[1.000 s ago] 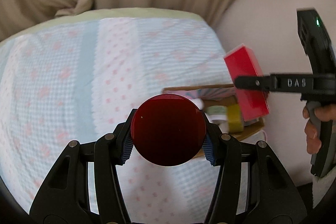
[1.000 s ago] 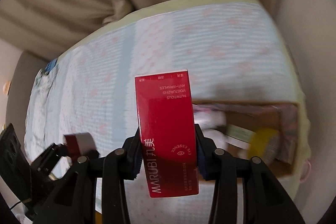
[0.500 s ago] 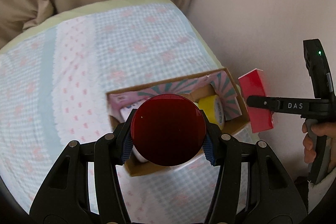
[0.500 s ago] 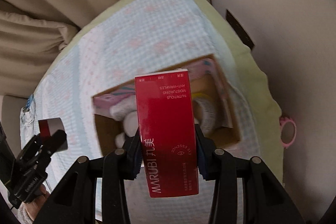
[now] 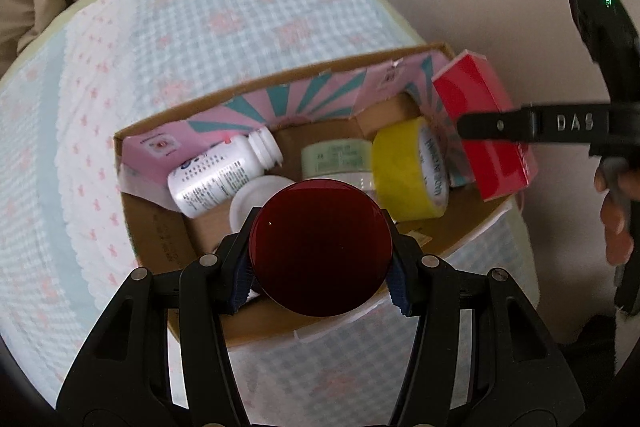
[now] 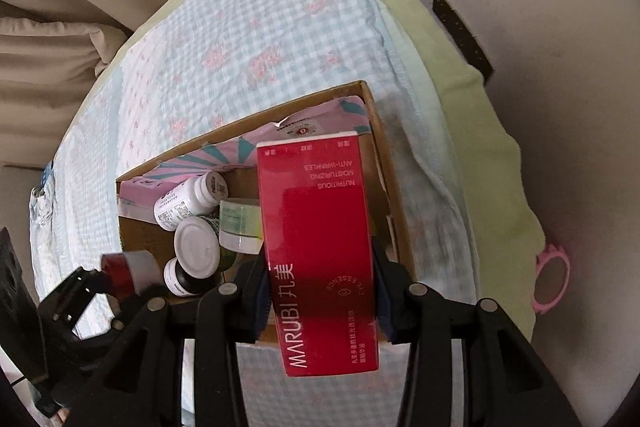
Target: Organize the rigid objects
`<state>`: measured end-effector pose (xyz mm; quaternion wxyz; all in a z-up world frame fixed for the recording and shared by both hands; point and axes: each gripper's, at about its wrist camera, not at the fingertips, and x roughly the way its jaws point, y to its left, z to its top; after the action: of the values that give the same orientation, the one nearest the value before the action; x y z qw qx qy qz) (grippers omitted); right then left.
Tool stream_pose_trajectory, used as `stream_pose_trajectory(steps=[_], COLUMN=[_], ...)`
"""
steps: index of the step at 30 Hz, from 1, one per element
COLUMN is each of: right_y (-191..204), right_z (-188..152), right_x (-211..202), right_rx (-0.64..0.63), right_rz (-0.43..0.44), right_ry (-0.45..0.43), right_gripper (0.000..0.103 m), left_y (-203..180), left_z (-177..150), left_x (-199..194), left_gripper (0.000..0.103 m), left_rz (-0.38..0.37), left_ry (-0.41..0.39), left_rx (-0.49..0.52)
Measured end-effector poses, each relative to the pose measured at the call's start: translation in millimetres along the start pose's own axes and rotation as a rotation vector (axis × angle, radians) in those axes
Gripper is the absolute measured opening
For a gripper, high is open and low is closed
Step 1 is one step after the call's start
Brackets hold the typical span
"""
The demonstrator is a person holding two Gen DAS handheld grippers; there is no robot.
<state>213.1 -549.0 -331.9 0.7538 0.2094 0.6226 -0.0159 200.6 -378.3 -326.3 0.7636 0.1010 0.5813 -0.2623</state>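
Observation:
My left gripper point(image 5: 320, 279) is shut on a dark red round jar point(image 5: 320, 247) and holds it over the near edge of an open cardboard box point(image 5: 160, 247). My right gripper point(image 6: 320, 295) is shut on a red MARUBI carton point(image 6: 320, 247) above the box's right side point(image 6: 384, 163); the carton also shows in the left wrist view point(image 5: 484, 131). The left gripper with the jar point(image 6: 128, 269) shows at the lower left of the right wrist view.
The box holds a white pill bottle point(image 5: 220, 175), a pale green jar point(image 5: 336, 159), a yellow tape roll point(image 5: 408, 171), a white-lidded jar point(image 6: 198, 247) and a dark bottle point(image 6: 180, 279). It sits on a checked cloth point(image 5: 200, 27) near the bed's right edge. A pink ring point(image 6: 550, 279) lies on the floor.
Both grippers have come closer to the box and lower over it, each still holding its object. The box now fills the middle of both views.

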Motion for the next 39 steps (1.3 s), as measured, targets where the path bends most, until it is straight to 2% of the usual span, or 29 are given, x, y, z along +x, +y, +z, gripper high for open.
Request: stream_pose_trajectory(steps=[2, 3, 4, 5, 6, 7, 10, 14, 19, 29, 35, 39], right_y=[1, 2, 4, 5, 6, 6, 3, 4, 11, 33, 64, 96], right_z=[3, 4, 5, 5, 5, 5, 0, -13, -20, -28, -46, -65], right_x=[5, 7, 6, 4, -1, -4, -15, -25, -23, -38, -73, -108], right_rx=[-0.004, -0.013, -0.023, -0.03, -0.031, -0.03, -0.01, -0.013, -0.029, -0.056, -0.09, -0.136], right_rz=[0.011, 0.012, 0.013, 0.012, -0.008, -0.031, -0.066, -0.088, -0.07, -0.097, -0.113, -0.118], right_ry=[0.009, 0.005, -0.009, -0.032, -0.059, -0.076, -0.089, -0.135, -0.113, -0.135, -0.187, -0.239], right_gripper=[0.04, 0.043, 0.047, 0.066, 0.095, 0.103, 0.103, 0.103, 0.103, 0.103, 0.103, 0.103], left_y=[-4, -6, -9, -11, -12, -12, -10, -3, -3, 11, 27, 46], left_z=[2, 2, 2, 2, 2, 1, -2, -7, -11, -19, -32, -48], left_x=[5, 8, 8, 6, 2, -3, -8, -16, -28, -63, -117, -178], left_gripper=[0.051, 0.055, 0.066, 0.103, 0.103, 0.103, 0.103, 0.103, 0.103, 0.103, 0.103, 0.103], left_rz=[0.029, 0.052, 0.07, 0.082, 0.085, 0.082, 0.104, 0.096, 0.095, 0.086, 0.074, 0.091], left_ry=[0.024, 0.039, 0.044, 0.04, 0.016, 0.001, 0.003, 0.003, -0.012, -0.074, -0.142, -0.215], left_rx=[0.013, 0.025, 0.039, 0.05, 0.056, 0.058, 0.052, 0.026, 0.026, 0.005, -0.033, -0.068])
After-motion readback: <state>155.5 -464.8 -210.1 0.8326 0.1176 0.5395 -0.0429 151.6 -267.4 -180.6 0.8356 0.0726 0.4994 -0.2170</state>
